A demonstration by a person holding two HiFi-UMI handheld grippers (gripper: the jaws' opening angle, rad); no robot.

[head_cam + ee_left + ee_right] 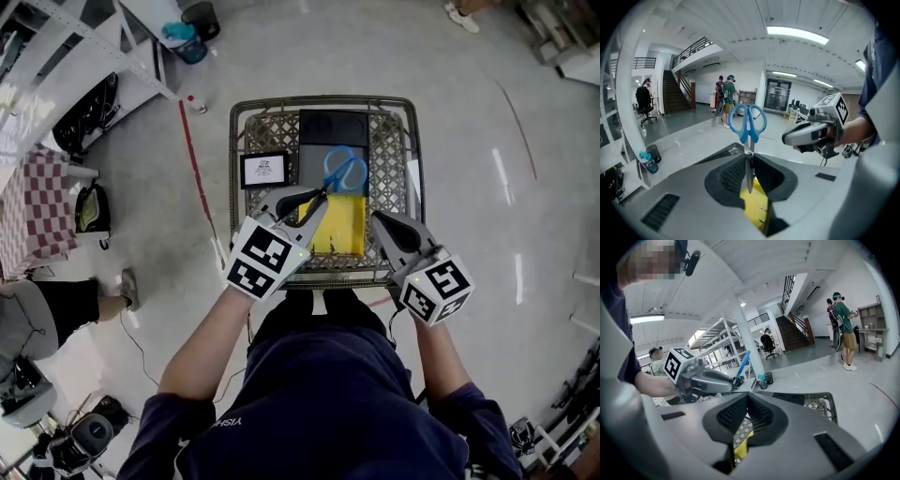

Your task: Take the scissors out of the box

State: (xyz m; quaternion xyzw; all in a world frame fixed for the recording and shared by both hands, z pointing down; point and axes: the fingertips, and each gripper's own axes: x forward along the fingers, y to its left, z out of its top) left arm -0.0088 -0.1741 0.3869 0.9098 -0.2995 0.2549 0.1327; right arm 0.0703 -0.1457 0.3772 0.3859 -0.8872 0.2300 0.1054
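Scissors with blue handles (345, 172) hang over the wire cart, held by their closed blades in my left gripper (314, 201), which is shut on them. In the left gripper view the blades (749, 171) run between the pads and the handles (747, 123) stick out beyond the tips. Below them in the cart lies a yellow flat box (340, 226), with a black box (333, 128) behind it. My right gripper (387, 223) hovers over the cart's near right side. Its jaws (747, 400) are shut with nothing between them.
The wire cart (418, 159) stands on a grey floor, and a small framed picture (264, 170) leans in its left part. A red line (192, 150) runs along the floor at the left. Shelving and a checked cloth (37, 202) are at far left. People stand far off (727, 96).
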